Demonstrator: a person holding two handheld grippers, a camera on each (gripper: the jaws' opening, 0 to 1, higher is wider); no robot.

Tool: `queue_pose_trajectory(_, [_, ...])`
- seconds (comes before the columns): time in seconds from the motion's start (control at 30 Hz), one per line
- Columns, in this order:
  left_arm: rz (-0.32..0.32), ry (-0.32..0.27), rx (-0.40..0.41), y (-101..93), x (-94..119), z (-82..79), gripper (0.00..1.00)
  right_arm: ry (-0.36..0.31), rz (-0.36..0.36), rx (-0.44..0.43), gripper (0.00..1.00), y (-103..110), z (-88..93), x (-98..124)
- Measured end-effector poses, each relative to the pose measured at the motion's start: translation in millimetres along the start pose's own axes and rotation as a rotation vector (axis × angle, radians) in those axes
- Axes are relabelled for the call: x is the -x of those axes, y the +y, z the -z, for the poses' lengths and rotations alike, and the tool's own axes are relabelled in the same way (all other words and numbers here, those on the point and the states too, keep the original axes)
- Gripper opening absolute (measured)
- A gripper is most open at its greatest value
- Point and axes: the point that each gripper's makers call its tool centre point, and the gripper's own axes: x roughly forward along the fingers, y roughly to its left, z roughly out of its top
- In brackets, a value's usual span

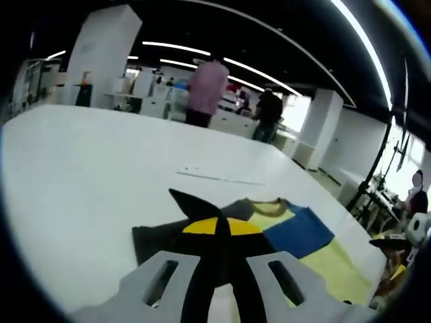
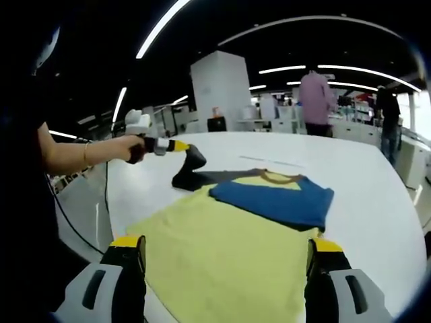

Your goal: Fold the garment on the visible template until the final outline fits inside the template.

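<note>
counter: broad white matte counter [image 2: 377, 202], garment lies near its near edge; a thin pale strip [image 1: 219, 178] is on it further out.
garment: yellow cloth T-shirt with a blue folded-over panel and dark grey sleeve [image 2: 229, 235], flat on the counter, collar at the far end, yellow body spread toward the near edge. In the left gripper view the shirt [image 1: 296, 232] sits just ahead and right of the tongs.
left tongs: [image 1: 219, 229] black tips pressed together, pinching the dark grey sleeve and lifting it into a peak; seen from the right gripper view [image 2: 192, 156], held by a person's hand [image 2: 135, 148] at the shirt's far left corner.
right tongs: [image 2: 225, 259] jaws wide apart, holding nothing, hovering over the shirt's near yellow hem.
room: large open hall, dark ceiling with long light strips, white pillar [image 2: 219, 87], white benches at the back, a person in a pink top [image 1: 205, 91] standing far off.
</note>
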Motion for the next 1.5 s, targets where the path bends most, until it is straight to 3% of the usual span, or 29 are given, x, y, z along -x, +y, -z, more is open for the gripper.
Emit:
queue_pose_trajectory(0.6, [0.089, 0.018, -0.038, -41.3, -26.5, -5.6, 0.00, 0.011, 0.021, -0.016, 0.99, -3.5, 7.3, 1.7])
queue_pose_trajectory(1.5, [0.202, 0.044, -0.074, -112.0, -63.3, 4.9, 0.00, 0.017, 0.036, -0.067, 0.99, -8.2, 14.2, 12.5])
